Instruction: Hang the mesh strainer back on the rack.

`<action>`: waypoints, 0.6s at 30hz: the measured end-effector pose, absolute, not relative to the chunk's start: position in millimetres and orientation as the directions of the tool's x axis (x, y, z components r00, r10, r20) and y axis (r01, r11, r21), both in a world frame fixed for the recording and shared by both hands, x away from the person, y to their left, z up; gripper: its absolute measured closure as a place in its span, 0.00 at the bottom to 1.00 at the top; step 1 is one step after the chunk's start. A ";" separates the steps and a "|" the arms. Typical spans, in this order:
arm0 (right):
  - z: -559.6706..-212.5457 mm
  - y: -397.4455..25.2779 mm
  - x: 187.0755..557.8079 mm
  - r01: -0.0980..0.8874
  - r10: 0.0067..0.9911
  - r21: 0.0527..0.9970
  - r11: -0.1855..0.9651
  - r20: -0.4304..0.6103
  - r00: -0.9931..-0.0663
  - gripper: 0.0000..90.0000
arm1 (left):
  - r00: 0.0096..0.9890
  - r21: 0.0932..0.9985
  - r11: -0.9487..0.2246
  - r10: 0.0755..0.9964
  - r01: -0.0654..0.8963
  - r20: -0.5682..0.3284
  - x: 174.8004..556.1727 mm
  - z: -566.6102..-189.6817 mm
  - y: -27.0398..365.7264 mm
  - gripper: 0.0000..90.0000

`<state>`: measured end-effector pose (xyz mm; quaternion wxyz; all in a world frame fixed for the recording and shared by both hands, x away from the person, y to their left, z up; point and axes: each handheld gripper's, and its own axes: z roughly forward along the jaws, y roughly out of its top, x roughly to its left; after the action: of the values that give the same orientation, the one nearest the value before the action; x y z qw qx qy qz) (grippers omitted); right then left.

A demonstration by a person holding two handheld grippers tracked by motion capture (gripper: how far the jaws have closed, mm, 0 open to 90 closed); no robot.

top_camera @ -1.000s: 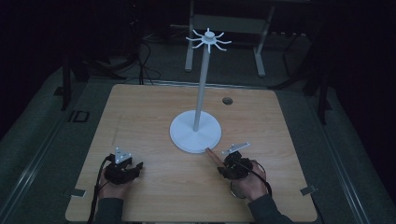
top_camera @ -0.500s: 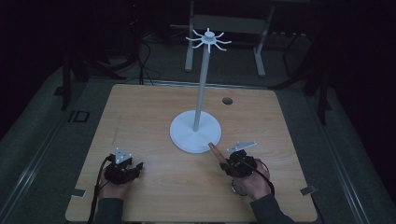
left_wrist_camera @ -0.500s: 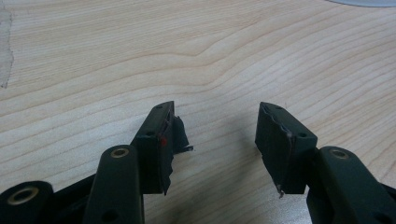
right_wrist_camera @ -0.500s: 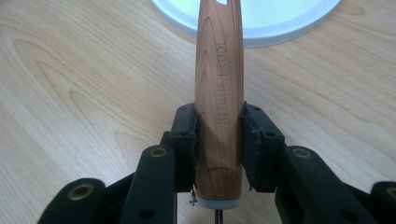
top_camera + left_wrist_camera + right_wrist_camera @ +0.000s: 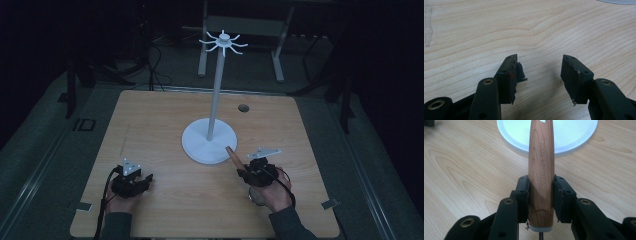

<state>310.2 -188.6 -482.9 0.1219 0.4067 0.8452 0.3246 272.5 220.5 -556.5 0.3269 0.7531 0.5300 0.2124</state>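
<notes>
Your right gripper (image 5: pixel 541 195) is clamped on a wooden handle (image 5: pixel 541 170), both black pads pressed flat against its sides near the butt end, where a pale collar and a thin metal pin show below the wood. In the high view the handle (image 5: pixel 234 156) sits at about 5 o'clock from the white stand (image 5: pixel 209 143), just beside the rim of its round base, and it points toward 11 o'clock. Whatever tool the handle belongs to lies out of sight.

Judge the handle as light, stiff and smooth: turned, varnished wood that tapers toward the far end, so it may slide forward out of a loose pinch. Take hold where the body is thickest, as you do now, and keep the pads square to the grain and the lettering.

Your left gripper (image 5: pixel 540 72) stands wide open over bare table (image 5: pixel 499 30), holding nothing, its pad edges worn. In the high view the left gripper (image 5: pixel 131 181) rests at about 7 o'clock from the stand, well apart from it.
</notes>
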 end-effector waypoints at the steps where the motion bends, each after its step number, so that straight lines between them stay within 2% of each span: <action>1: -482.2 -188.6 310.4 0.608 0.768 0.651 0.455 0.059 -0.638 0.75 | 0.349 0.716 -0.227 0.937 0.660 -0.025 272.1 -556.6 221.1 0.53; 18: -470.5 -186.7 314.2 0.588 0.777 0.689 0.424 0.057 -0.627 0.75 | 0.346 0.720 -0.220 0.938 0.658 -0.029 271.6 -556.2 222.1 0.53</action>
<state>314.2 -186.7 -470.5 0.1362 0.4096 0.8328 0.3465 271.6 222.1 -556.2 0.3288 0.7515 0.5308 0.2128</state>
